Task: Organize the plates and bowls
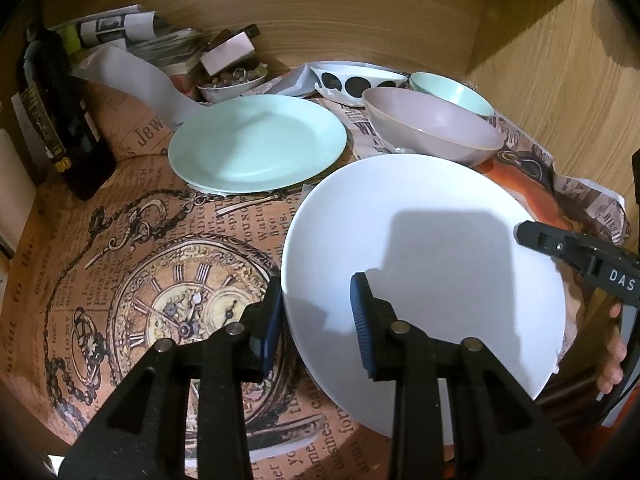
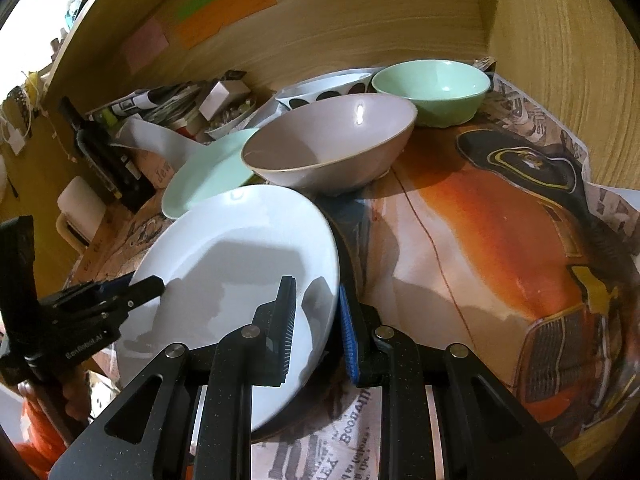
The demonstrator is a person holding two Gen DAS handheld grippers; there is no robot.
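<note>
A white plate (image 1: 420,256) lies in front on the printed paper; it also shows in the right wrist view (image 2: 240,248). My left gripper (image 1: 316,320) straddles the plate's left rim, jaws apart, not closed on it. My right gripper (image 2: 318,328) straddles the plate's right rim, jaws close to the rim on both sides. A mint plate (image 1: 256,144) lies on another plate behind. A mauve bowl (image 1: 432,128), a mint bowl (image 1: 452,92) and a white bowl with black dots (image 1: 356,82) stand at the back; the mauve bowl (image 2: 332,148) is also in the right wrist view.
Wooden walls close the back and right (image 1: 560,80). A dark bottle (image 1: 60,120), papers (image 1: 140,40) and a small dish of trinkets (image 1: 232,80) crowd the back left. A printed paper with a clock (image 1: 160,300) covers the surface.
</note>
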